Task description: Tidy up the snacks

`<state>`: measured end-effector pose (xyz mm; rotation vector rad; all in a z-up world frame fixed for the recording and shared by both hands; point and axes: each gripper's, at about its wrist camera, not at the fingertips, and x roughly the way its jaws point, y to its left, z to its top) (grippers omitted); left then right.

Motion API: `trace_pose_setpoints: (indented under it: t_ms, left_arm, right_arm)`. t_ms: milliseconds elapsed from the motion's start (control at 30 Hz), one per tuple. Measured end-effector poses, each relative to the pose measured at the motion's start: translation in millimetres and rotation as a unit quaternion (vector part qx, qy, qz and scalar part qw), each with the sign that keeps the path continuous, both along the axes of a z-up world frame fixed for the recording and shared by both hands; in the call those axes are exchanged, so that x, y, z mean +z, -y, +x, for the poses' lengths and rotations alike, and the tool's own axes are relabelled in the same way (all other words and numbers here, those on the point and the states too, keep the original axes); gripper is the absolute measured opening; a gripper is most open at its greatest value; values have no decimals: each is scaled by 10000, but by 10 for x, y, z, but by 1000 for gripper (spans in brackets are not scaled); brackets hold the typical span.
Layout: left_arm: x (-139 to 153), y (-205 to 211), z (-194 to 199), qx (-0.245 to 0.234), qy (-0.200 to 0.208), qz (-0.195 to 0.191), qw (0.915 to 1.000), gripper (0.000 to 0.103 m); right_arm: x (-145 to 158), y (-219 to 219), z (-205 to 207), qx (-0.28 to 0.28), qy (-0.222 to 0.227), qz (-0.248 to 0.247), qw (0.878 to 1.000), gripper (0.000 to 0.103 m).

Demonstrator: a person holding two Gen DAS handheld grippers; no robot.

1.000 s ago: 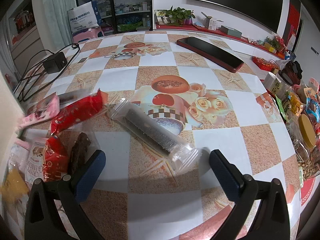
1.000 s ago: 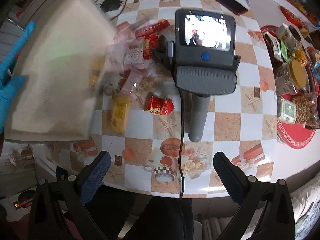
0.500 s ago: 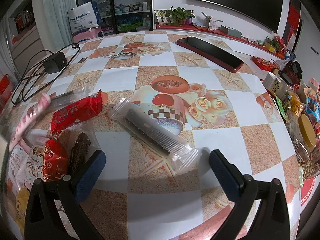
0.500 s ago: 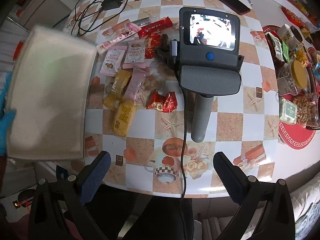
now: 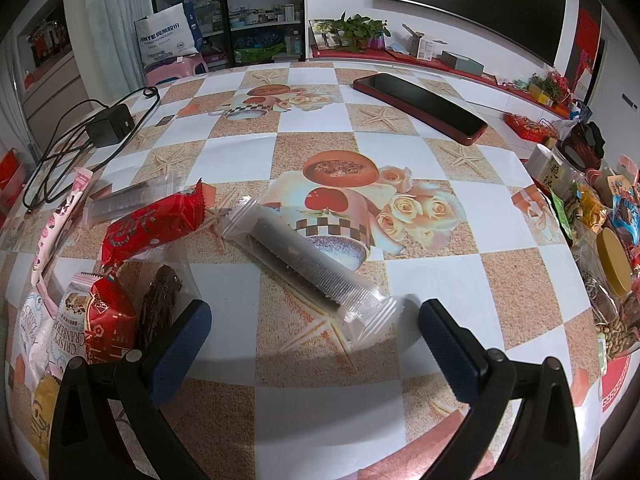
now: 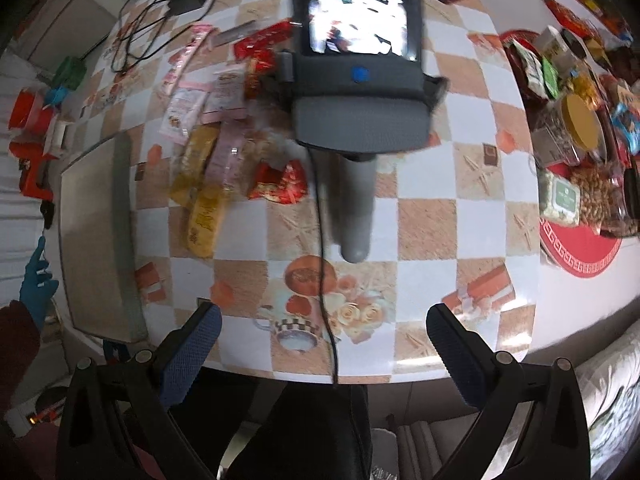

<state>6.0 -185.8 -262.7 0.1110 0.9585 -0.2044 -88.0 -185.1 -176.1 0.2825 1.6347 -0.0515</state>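
The counter (image 5: 440, 272), covered in a checked cloth printed with roses and starfish, fills both views. At its near left edge in the right wrist view lies a shallow pale tray (image 6: 92, 236), with a blue-gloved hand (image 6: 38, 284) just off its near left corner. The left gripper (image 5: 314, 330) sits low over the counter with its jaws wide apart and nothing between them; seen from above, its grey body (image 6: 358, 80) covers part of the snack pile. The right gripper (image 6: 322, 342) hangs high above the counter's near edge, jaws also wide apart and empty.

The snacks lie in a loose heap on the left: a long clear-wrapped dark bar (image 5: 308, 268) whose near end rests just ahead of the left gripper's opening, a red packet (image 5: 154, 226) beside it, a pink stick pack (image 5: 60, 220), cranberry crisp packs (image 5: 66, 328) and a yellow packet (image 6: 204, 216) nearer the tray.

The clear bar lies slantwise to the jaws, so closing on its crimped end could pinch only film and let it slip or swing. The neighbouring wrappers overlap, and a sweep to the left may drag several along.
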Motion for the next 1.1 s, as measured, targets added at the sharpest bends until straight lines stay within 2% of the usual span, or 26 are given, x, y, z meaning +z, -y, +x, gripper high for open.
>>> trace_pose_setpoints:
  t_ms: [367, 767, 833, 900, 1000, 1033, 1100]
  left_arm:
    - [1, -6, -3, 0, 1, -1, 10000, 103]
    - [1, -9, -6, 6, -13, -4, 10000, 103]
    - [24, 4, 49, -60, -379, 87, 9992, 103]
    - [57, 41, 202, -214, -1005, 240, 9944, 103]
    - [91, 108, 341, -636, -1914, 491, 9782, 103]
    - [130, 77, 344, -719, -2026, 478, 9754, 102]
    - [353, -79, 295, -796, -1976, 342, 9764, 99]
  right_arm:
    - [-242, 674, -311, -712, -228, -68, 9972, 103]
    - [-528, 1171, -605, -1007, -586, 35, 9932, 103]
    - [-564, 1195, -612, -1026, -612, 59, 9928, 103]
    - [-592, 1213, -618, -1050, -628, 95, 9924, 103]
    - [-613, 1239, -624, -1147, -621, 147, 9914, 103]
    - [-617, 1248, -622, -1194, -620, 165, 9908, 103]
    - [-626, 1272, -610, -1262, -592, 183, 9901, 103]
